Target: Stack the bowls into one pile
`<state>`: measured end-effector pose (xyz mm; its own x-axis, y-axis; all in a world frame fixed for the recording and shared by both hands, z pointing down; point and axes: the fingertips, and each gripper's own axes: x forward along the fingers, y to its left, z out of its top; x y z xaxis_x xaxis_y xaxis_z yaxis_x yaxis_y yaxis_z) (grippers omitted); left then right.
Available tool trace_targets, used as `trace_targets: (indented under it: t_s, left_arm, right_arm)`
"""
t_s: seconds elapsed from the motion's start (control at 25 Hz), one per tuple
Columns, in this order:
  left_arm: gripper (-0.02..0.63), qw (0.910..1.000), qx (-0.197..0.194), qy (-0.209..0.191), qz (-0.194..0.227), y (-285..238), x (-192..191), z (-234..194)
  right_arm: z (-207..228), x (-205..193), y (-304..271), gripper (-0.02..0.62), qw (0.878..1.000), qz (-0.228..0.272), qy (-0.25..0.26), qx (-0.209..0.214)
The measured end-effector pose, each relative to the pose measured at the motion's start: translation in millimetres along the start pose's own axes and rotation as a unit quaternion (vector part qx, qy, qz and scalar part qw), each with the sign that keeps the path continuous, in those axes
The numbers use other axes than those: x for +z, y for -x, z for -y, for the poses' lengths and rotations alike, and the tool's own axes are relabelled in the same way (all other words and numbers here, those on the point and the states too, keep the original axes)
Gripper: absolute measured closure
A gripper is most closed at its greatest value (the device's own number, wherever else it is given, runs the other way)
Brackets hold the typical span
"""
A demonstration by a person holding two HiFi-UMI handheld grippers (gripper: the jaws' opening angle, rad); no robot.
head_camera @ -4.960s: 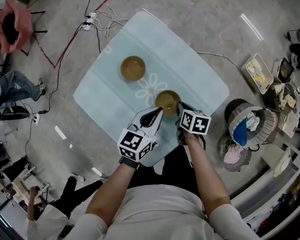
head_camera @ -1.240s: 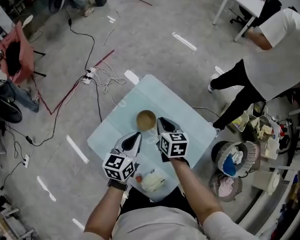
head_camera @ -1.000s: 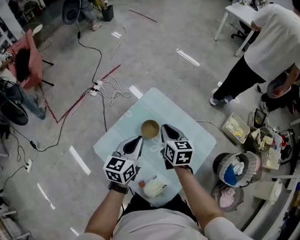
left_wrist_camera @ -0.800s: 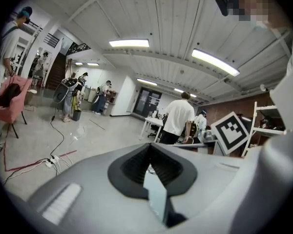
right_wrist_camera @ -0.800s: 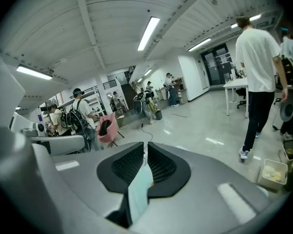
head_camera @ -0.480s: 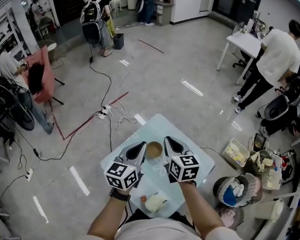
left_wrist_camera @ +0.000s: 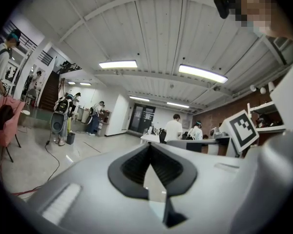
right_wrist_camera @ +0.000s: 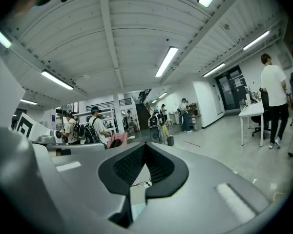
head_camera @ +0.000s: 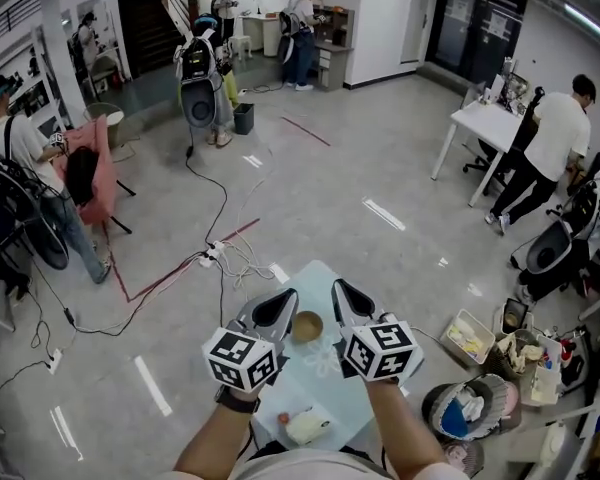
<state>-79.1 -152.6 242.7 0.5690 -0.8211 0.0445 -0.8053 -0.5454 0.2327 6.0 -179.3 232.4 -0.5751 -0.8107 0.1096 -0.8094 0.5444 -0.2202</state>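
Note:
In the head view a single brown bowl pile stands on the pale blue table. My left gripper hangs just left of it and my right gripper just right of it, both raised above the table. Neither touches the bowls. Both gripper views look out level across the room, not at the table. The left gripper has its jaws closed tip to tip with nothing between them. The right gripper is likewise shut and empty.
A white crumpled thing lies near the table's front edge. Cables trail over the floor to the left. A basket of cloths and a tray sit on the right. Several people stand further off, by a white desk.
Five seconds ago two bowls stood apart; now only one pile shows. The head view has tipped up towards the room, so the table looks smaller. Both grippers stay beside the bowls.

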Motion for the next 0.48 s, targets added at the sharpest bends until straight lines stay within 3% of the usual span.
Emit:
trace_targets:
  t_s: [0.28, 0.48]
  left_arm:
    - [0.6, 0.9993, -0.004, -0.023, 0.029, 3, 40, 13]
    - [0.6, 0.999, 0.004, -0.032, 0.032, 1, 46, 8]
  right_arm:
    - [-10, 33, 6, 0.584, 1.0, 0.027, 0.006, 0.014]
    - [-9, 36, 6, 0.586, 0.999, 0.027, 0.011, 0.017]
